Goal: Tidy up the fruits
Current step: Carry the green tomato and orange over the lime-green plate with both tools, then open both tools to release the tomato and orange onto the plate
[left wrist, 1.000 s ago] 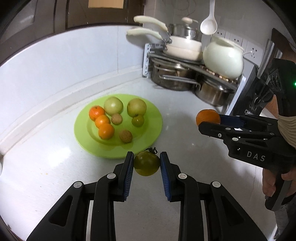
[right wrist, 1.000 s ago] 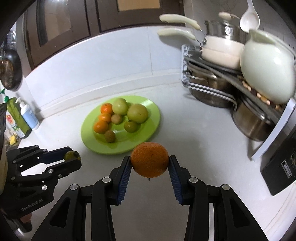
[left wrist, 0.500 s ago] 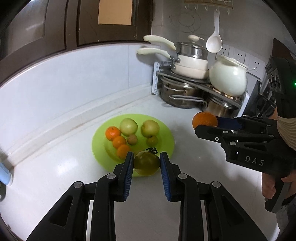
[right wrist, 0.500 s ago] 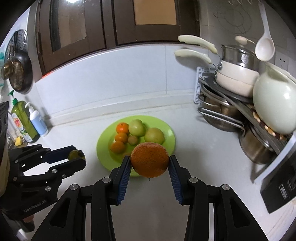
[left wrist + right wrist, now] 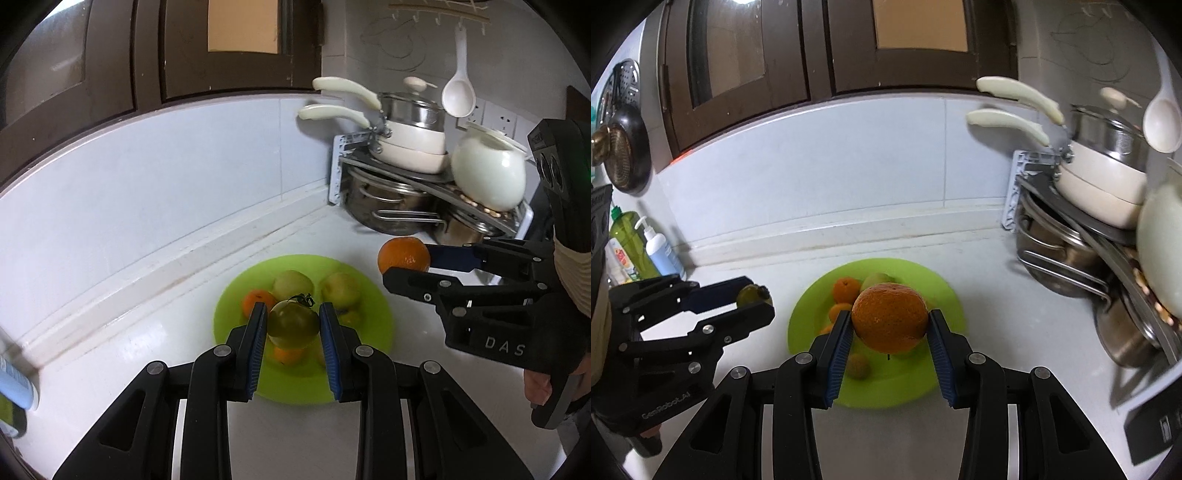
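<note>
Green plate (image 5: 373, 325) sits on the white tabletop (image 5: 147, 354) and already carries most of the fruit: a small orange (image 5: 255, 301), two pale green apples (image 5: 338, 290), and a few smaller pieces partly hidden behind the tools. So the gathering looks well advanced, as far as can be judged.

Two fruits are not yet down. The left tool (image 5: 293, 330) is clenched on a dark green tomato (image 5: 293, 325) with its stem on top, blue pads pressed to both sides, held in the air above the near part of the plate. The right tool (image 5: 890, 332) grasps a large orange (image 5: 889, 317) in the same way, also lifted and hanging over the plate's middle in its own view. In the left view that orange shows to the right of the plate, toward the pot rack (image 5: 424, 184).

What seems left: lower each fruit into a free spot and let go. The plate's near side looks the least crowded, though part of it is hidden behind the held fruit. Both are round and may roll, so they want setting down gently against neighbours or in the plate's dip. With both tools close together over one plate, taking turns would avoid a bump.
</note>
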A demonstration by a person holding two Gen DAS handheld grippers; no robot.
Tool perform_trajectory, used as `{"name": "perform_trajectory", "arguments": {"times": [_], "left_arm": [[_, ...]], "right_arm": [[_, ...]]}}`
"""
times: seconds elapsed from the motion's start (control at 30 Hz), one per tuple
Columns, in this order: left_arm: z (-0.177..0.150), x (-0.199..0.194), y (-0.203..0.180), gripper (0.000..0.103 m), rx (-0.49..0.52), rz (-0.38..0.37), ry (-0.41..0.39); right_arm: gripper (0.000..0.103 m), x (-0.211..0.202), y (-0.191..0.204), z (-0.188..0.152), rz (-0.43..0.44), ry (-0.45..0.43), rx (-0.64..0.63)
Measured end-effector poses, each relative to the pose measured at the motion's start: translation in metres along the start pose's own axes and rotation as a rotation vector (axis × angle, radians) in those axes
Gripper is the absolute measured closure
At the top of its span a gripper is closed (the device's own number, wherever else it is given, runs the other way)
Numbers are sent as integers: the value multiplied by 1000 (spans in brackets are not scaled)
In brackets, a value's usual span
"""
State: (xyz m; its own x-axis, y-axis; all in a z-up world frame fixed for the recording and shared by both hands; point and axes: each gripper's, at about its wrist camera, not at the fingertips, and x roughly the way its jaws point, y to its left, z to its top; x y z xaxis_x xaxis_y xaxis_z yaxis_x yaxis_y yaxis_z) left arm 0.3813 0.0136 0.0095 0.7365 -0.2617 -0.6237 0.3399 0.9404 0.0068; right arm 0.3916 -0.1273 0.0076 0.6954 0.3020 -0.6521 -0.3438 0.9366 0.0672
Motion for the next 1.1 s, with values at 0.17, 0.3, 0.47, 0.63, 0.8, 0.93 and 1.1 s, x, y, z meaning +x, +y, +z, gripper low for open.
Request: {"name": "perform_trajectory", "arguments": {"times": [0.17,0.3,0.47,0.63,0.8,0.93,1.1], "left_arm": [[0,19,13,74,-1,8,43],[-6,34,21,74,-2,6,81],[-18,57,30,74,-10,-20,139],[-25,74,37,74,-17,-34,174],[-27,82,38,74,-22,-44,193],[-25,83,38,74,-23,-40,199],[-24,75,40,72,-41,-34,183]], "right_arm": [[61,25,3,4,23,36,-5],[61,45,6,2,38,73,2],[61,64,11,-6,49,116,1],[61,78,11,-12,47,156,5],[61,84,9,-13,45,171,18],[61,85,8,-12,40,174,28],[60,78,9,-12,31,161,29]]}}
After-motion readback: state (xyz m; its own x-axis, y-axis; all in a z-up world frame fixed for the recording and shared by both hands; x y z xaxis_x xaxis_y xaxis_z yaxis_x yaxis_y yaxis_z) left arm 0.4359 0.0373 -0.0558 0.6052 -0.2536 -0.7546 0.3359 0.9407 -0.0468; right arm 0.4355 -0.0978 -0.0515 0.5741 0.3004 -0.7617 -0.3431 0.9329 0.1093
